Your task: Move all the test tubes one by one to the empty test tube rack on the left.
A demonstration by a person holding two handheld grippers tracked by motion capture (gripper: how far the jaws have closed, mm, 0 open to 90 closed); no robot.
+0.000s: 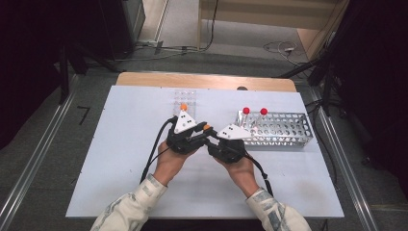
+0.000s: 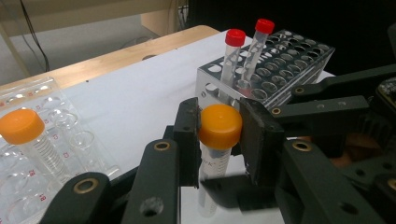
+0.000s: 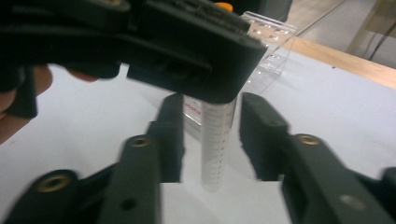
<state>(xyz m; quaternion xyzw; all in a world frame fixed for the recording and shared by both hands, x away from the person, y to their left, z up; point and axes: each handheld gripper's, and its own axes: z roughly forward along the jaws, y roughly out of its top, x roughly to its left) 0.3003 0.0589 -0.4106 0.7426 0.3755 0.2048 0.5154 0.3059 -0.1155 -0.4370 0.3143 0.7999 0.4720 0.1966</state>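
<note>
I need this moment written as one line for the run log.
left hand-held gripper: shut on orange cap of tube | right hand-held gripper: open around tube body | metal rack: two red-capped tubes

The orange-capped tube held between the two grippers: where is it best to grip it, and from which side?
Grip the orange-capped tube at its orange cap, pads on opposite sides, coming level from the side, as the left hand-held gripper does. The tube stands upright, and the cap is wider than the smooth clear body, so it should slip less.
</note>
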